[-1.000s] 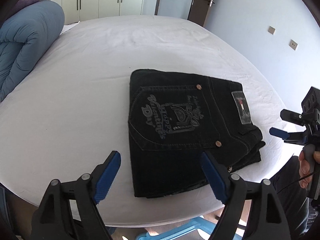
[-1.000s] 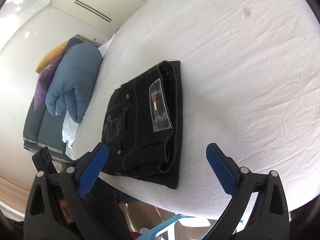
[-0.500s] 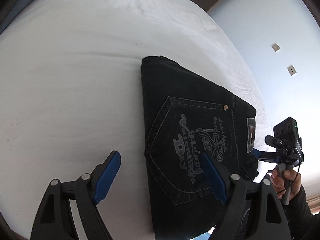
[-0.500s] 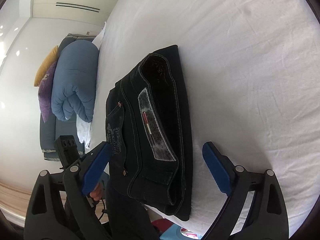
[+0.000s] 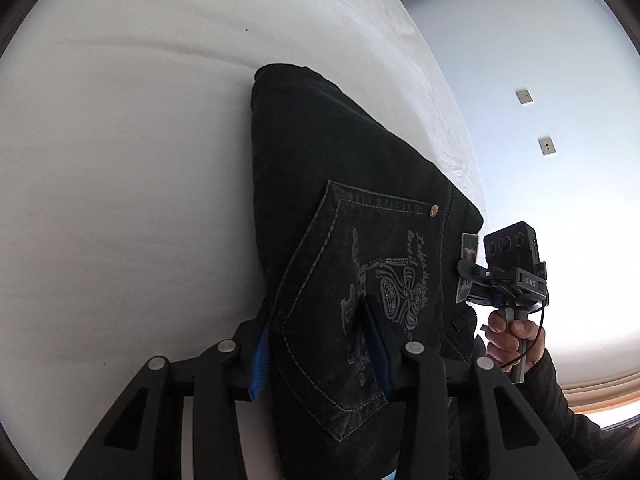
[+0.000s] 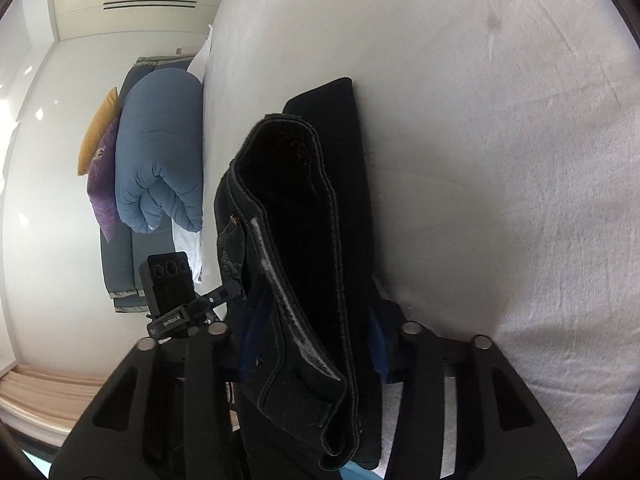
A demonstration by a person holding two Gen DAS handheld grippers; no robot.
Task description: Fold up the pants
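The left tool [image 5: 320, 344] clamps the folded black pants [image 5: 360, 208] at their near pocket edge; the right tool [image 6: 316, 328] clamps the waistband end. The pants lie on the white bed [image 6: 500, 160], with bare sheet beyond them.

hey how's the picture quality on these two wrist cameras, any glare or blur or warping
Left wrist view: strong fisheye warp bends the white bed edge; the wall is washed out, the black pants dark but with sharp stitching. Right wrist view: same warp; the pants fold is nearly black, window glare blows out the left wall, the blue duvet stays clear.
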